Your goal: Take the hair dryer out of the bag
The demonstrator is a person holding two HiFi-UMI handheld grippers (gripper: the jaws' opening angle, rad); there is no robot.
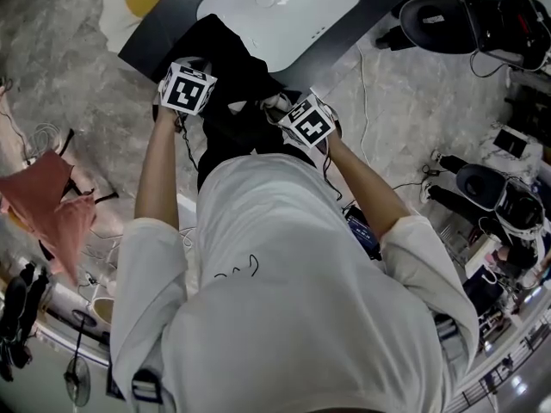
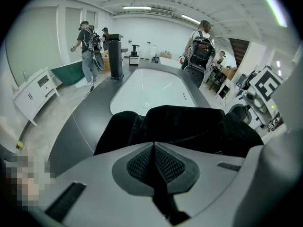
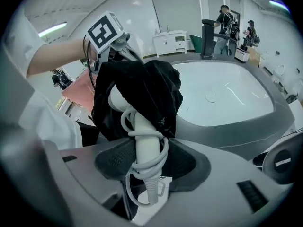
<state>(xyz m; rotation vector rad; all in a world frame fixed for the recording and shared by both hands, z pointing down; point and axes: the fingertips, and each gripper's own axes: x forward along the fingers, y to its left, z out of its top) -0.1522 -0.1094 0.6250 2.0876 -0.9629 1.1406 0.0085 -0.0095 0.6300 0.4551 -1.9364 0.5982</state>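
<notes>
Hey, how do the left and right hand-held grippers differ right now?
The left hand-held gripper has its jaws pressed together on a fold of the black bag. The right hand-held gripper has its jaws set wide around the cord-wrapped handle of the white hair dryer. The left one pinches soft fabric, while the right one holds the handle sticking out of the bag. Both are gripping something.

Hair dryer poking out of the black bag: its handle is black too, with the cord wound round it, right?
No, the hair dryer handle is white, not black. The right gripper view shows it poking out of the black bag with its cord wound round it.
</notes>
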